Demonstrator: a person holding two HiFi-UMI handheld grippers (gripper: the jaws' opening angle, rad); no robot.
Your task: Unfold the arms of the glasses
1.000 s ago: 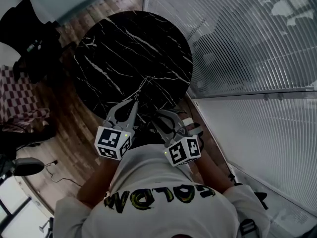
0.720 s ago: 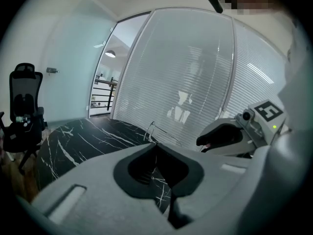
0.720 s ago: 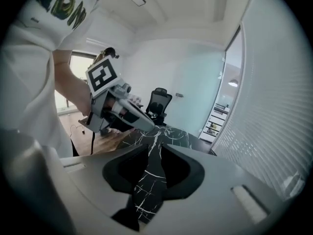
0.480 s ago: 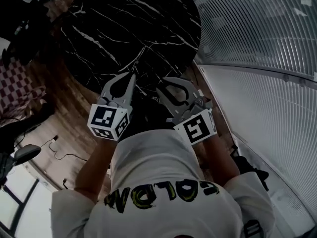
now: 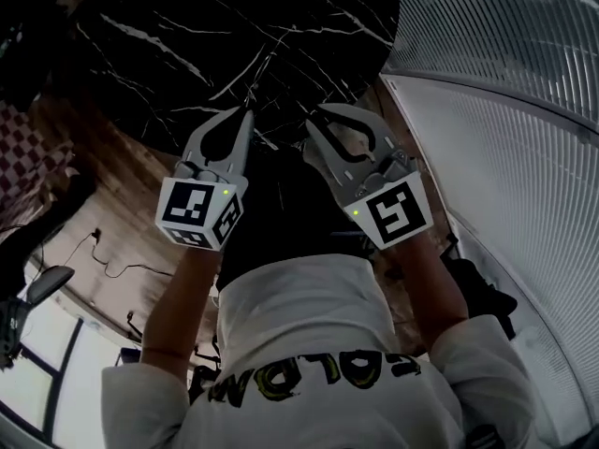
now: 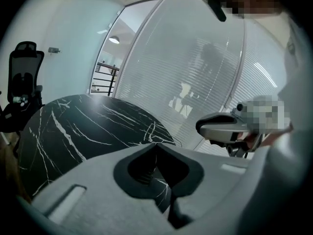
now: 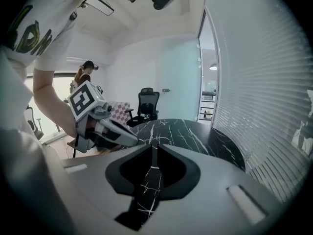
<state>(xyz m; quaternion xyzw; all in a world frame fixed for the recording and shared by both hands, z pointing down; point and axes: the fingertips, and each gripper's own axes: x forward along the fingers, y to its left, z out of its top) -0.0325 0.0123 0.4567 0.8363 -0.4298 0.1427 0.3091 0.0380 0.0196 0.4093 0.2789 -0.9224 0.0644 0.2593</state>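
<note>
No glasses show in any view. The round black marble table lies ahead of both grippers and looks bare. My left gripper hovers over the table's near edge, its tips together and nothing in them. My right gripper hangs beside it, a little to the right. Its jaws have just been closing and stand a narrow slit apart, with nothing between them. Each gripper shows in the other's view: the right gripper and the left gripper.
A glass wall with blinds curves along the right side, close to the table. A black office chair stands beyond the table's far side. The floor around is wood, with a cable at the left. A person stands in the background.
Both grippers have sunk toward the table's near edge and now fill more of the head view. The right gripper rolled, and its jaws narrowed from wide apart to a slit.
</note>
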